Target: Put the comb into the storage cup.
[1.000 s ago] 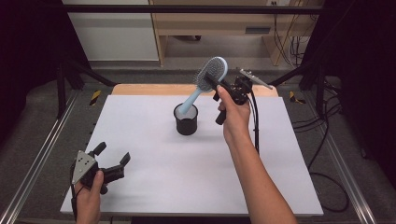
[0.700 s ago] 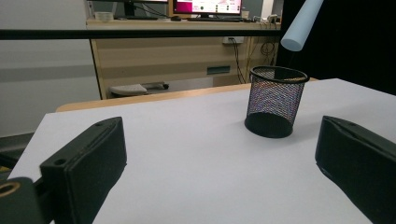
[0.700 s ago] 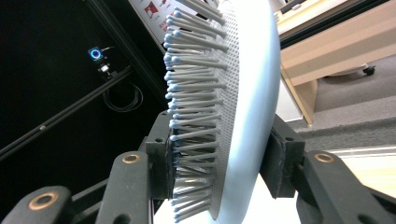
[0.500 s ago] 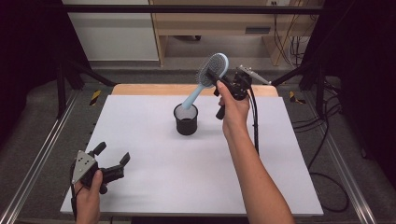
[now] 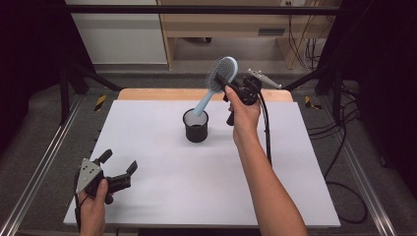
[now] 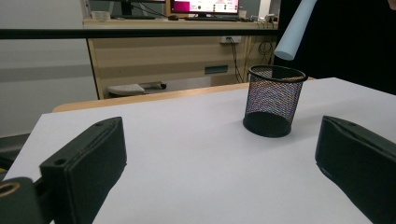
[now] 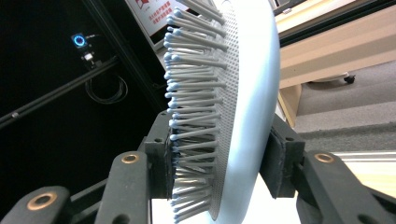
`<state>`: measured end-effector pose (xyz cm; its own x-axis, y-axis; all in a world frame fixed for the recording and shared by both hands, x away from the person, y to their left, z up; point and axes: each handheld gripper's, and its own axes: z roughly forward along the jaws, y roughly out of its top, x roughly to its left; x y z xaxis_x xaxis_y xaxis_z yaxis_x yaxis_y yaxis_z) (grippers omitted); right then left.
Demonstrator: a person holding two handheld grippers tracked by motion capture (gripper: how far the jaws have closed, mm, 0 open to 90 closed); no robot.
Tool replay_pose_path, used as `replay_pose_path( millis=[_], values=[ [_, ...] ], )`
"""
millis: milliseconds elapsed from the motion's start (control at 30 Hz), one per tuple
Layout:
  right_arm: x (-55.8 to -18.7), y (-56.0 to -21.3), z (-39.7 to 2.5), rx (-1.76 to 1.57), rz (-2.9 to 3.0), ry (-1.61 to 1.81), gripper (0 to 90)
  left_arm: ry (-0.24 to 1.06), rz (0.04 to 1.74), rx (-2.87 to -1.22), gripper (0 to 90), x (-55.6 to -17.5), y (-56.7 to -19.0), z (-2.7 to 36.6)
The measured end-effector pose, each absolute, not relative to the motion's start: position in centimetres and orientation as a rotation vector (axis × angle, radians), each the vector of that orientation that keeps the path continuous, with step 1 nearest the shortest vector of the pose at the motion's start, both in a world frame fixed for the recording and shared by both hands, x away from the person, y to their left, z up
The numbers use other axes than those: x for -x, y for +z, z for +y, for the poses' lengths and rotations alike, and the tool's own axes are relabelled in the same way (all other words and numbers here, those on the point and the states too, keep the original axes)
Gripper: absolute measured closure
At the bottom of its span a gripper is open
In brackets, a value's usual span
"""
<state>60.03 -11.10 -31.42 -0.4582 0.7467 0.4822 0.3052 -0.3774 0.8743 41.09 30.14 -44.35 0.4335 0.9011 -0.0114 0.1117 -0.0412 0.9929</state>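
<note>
a: high view first. what is the right gripper (image 5: 231, 84) doing?
b: its jaws are clamped on the head of the pale blue plastic hairbrush (image 5: 215, 85), lifted above the black wire mesh cup (image 5: 196, 125). the brush slants down to the left, handle tip at the cup's rim. the forearm reaches up from the bottom edge, hand raised.
a: and the left gripper (image 5: 119, 170)?
b: jaws spread, holding nothing, low at the near left corner of the white table (image 5: 162, 172).
a: left gripper view?
b: both black jaws wide apart, the mesh cup (image 6: 273, 101) between them farther off, the brush handle tip (image 6: 293, 35) just above its rim.
a: right gripper view?
b: pads pinch the brush head (image 7: 229, 102), one on the bristles, one on the smooth back.
</note>
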Motion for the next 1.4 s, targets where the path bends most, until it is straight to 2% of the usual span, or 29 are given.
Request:
replay_pose_path(
  millis=[1400],
  values=[
    [-60.8, -33.8, -8.0, -1.344, 1.682, 1.713, 52.6, 0.815, 0.934, -1.493, 1.9, -41.1, -44.3, 30.1]
  ],
)
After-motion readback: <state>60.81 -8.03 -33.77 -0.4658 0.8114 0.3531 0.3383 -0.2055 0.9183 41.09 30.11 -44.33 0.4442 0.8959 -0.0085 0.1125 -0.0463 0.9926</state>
